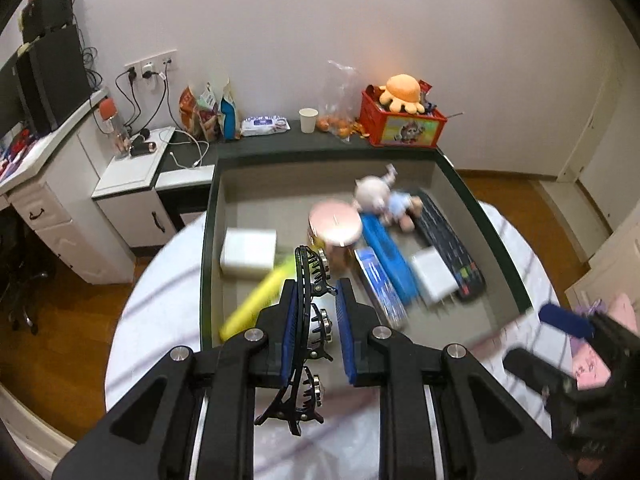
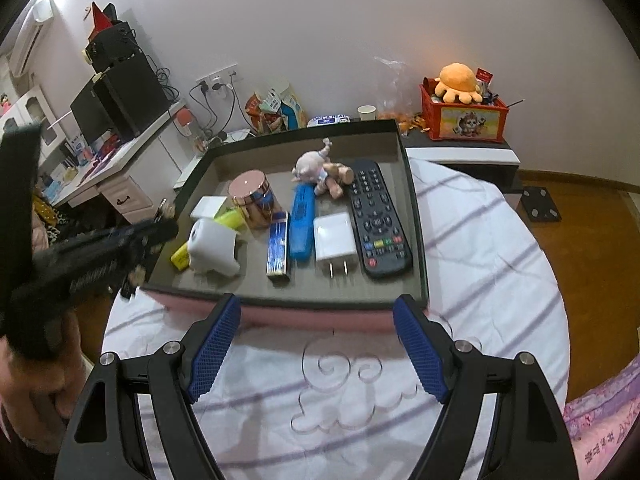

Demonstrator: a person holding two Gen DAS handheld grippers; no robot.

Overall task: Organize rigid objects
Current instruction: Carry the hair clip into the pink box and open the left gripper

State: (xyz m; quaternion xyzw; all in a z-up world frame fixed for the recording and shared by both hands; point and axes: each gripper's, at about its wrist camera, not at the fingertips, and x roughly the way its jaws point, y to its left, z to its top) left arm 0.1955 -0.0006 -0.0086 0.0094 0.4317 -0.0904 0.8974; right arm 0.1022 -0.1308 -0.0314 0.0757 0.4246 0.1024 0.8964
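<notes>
My left gripper (image 1: 318, 300) is shut on a black hair claw clip (image 1: 310, 332) with metal studs, held above the near left part of the open box (image 1: 208, 240). The box holds a remote (image 2: 378, 220), white charger (image 2: 335, 240), blue case (image 2: 303, 220), blue striped stick (image 2: 278, 248), pink-lidded jar (image 2: 254, 196), yellow tube (image 2: 230, 218), white roll (image 2: 212, 248), white block (image 2: 208, 206) and a small plush pig (image 2: 320, 170). My right gripper (image 2: 318, 344) is open and empty over the white cloth, just in front of the box's pink front wall (image 2: 312, 318). The left gripper also shows in the right wrist view (image 2: 120, 240).
The box sits on a round table with a white striped cloth (image 2: 480, 240). Behind it a dark shelf carries a red crate with an orange plush (image 2: 460, 112), a paper cup (image 2: 366, 112), wipes and snack bags. A white desk with drawers (image 1: 52, 208) stands at the left.
</notes>
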